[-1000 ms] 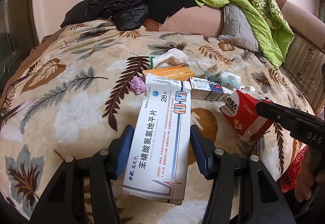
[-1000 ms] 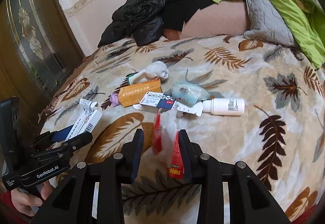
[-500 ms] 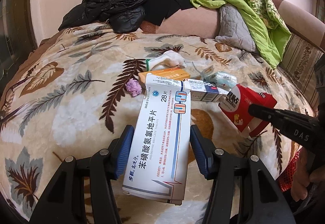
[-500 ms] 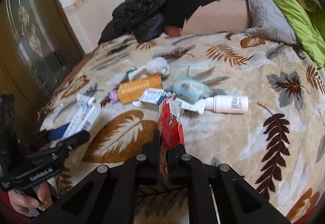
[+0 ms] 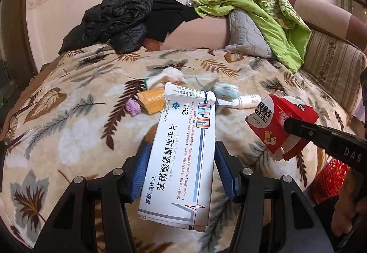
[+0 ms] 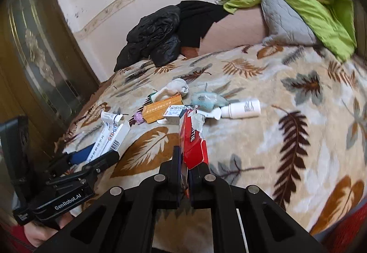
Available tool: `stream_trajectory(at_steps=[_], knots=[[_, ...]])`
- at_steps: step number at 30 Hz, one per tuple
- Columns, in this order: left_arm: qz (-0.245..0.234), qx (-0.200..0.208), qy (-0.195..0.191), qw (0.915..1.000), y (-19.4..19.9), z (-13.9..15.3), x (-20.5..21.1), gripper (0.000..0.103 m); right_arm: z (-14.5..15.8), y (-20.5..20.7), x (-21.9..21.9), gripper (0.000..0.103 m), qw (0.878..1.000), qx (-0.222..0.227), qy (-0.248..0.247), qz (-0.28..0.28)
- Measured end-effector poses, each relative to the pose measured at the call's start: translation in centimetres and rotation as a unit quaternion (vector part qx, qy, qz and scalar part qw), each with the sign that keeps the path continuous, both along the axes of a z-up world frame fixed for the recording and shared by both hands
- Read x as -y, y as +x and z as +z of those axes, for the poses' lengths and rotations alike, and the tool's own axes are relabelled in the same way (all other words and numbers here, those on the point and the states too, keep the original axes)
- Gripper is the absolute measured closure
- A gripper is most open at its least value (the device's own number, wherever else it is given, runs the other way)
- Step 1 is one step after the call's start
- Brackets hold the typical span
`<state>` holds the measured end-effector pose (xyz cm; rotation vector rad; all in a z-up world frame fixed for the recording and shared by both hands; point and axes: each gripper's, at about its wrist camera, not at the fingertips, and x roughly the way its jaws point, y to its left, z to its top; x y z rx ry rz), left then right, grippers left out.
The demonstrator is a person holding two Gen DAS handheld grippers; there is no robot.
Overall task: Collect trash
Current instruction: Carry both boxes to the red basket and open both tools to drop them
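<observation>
My left gripper point(image 5: 181, 161) is shut on a long white medicine box point(image 5: 183, 156), held above the leaf-patterned blanket point(image 5: 68, 129). It also shows in the right wrist view point(image 6: 110, 136). My right gripper point(image 6: 183, 161) is shut on a torn red carton point(image 6: 192, 145), lifted off the bed; it appears at the right of the left wrist view point(image 5: 279, 126). On the bed lie an orange box point(image 6: 160, 108), a small white-blue box point(image 6: 175, 113), a white bottle point(image 6: 243, 108), a crumpled teal wrapper point(image 6: 206, 99), a white wad point(image 6: 174, 88) and a purple scrap point(image 6: 138, 118).
Black jackets point(image 5: 114, 23), a grey pillow point(image 5: 247, 37) and green bedding point(image 5: 263, 5) are piled at the head of the bed. A red mesh bag point(image 5: 330, 179) sits at the bed's right edge. A glazed wooden door point(image 6: 34, 57) stands left.
My right gripper closed on the red carton and lifted it off the blanket. Both grippers drew back and up from the bed with their boxes.
</observation>
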<state>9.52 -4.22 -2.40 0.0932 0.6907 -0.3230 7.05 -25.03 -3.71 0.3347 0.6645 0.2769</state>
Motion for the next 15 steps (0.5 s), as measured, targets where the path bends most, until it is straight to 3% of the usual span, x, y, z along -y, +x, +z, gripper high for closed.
stream_trajectory(at_steps=[15], knots=[[-0.009,-0.006,0.02,0.9997,0.65,-0.92,0.99,0.048,-0.39,0.72,0.05,0.097,1.0,-0.01,0.013,0.003]])
